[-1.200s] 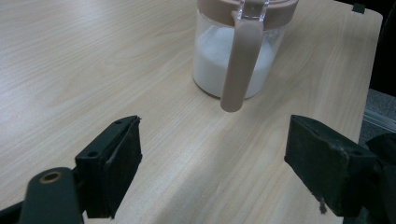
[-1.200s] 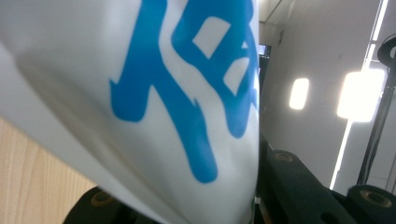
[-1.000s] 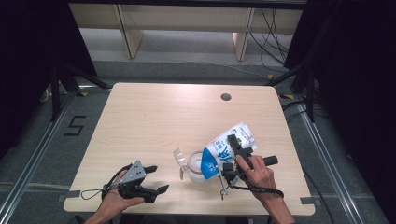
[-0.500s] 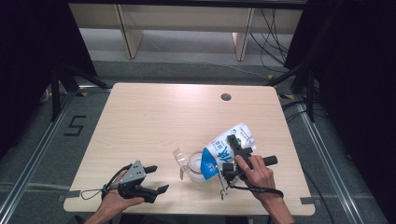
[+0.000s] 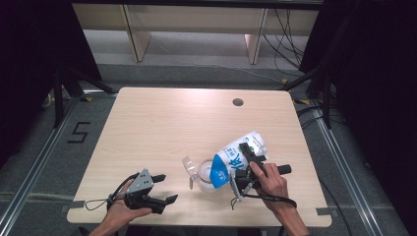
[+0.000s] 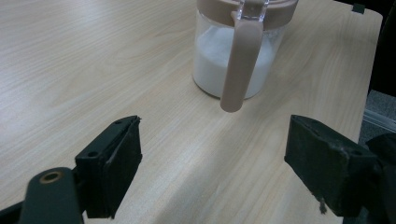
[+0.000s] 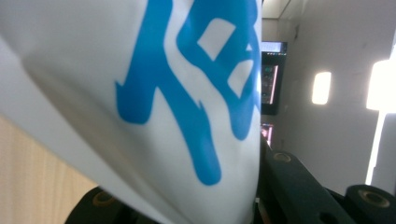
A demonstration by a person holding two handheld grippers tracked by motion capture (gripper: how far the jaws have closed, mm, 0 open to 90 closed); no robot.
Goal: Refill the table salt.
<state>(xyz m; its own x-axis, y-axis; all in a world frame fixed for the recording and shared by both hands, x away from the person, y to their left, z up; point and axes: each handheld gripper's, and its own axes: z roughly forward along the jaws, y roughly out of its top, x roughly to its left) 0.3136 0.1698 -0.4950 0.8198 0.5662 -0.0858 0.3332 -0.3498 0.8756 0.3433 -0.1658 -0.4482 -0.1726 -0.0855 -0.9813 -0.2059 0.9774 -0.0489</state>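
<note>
The right tongs (image 5: 244, 172) clamp a white bag (image 5: 239, 153) printed with blue characters, tilted so that its blue lower end hangs over the mouth of a clear jar (image 5: 204, 178) at about five o'clock on the counter (image 5: 162, 123). In the right gripper view the bag's (image 7: 140, 93) printed side presses between the black jaws. The jar's flip lid (image 5: 188, 165) stands open at its nine o'clock side. The left tongs (image 5: 166, 188) rest near the counter's seven o'clock edge with jaws spread wide and nothing between them, well apart from the jar. Ahead of them, the left gripper view shows the jar (image 6: 243, 60) holding white powder, with a tan rim and a tan handle (image 6: 238, 65) facing the camera. A dark round hole (image 5: 238, 102) sits in the counter at about one o'clock.
</note>
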